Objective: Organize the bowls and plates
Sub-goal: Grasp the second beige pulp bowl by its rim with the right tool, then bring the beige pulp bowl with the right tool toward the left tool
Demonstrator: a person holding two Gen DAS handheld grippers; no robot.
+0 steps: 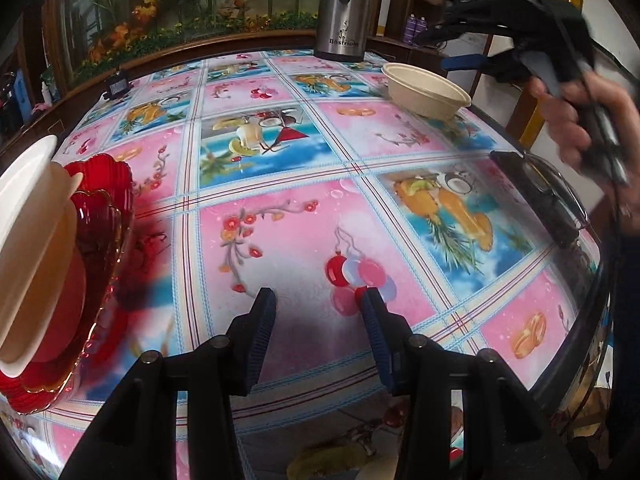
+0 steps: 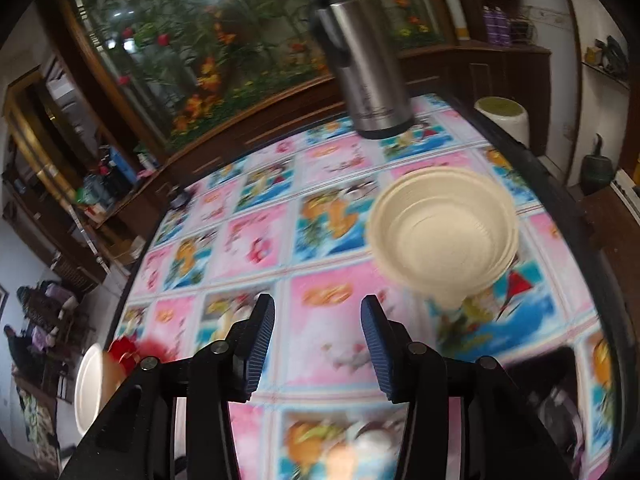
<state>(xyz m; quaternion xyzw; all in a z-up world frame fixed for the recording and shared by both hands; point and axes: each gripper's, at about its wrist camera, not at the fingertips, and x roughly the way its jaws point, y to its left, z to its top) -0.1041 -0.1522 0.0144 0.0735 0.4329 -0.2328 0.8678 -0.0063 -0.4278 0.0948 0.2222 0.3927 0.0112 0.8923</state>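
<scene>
left gripper [image 1: 316, 304] jaws apart over bare tablecloth [image 1: 280, 240], cream bowl [image 1: 428, 90] near far edge

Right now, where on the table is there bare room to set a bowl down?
The widest free patch is the middle of the tablecloth, between the red glass dish on the left and the cream bowl at the far right. Crowded: the far edge by the steel flask, and the right edge, where a dark flat thing lies.

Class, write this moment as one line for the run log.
left gripper: open, empty | right gripper: open, empty | cream bowl: alone on table | red plate: holds another bowl
</scene>
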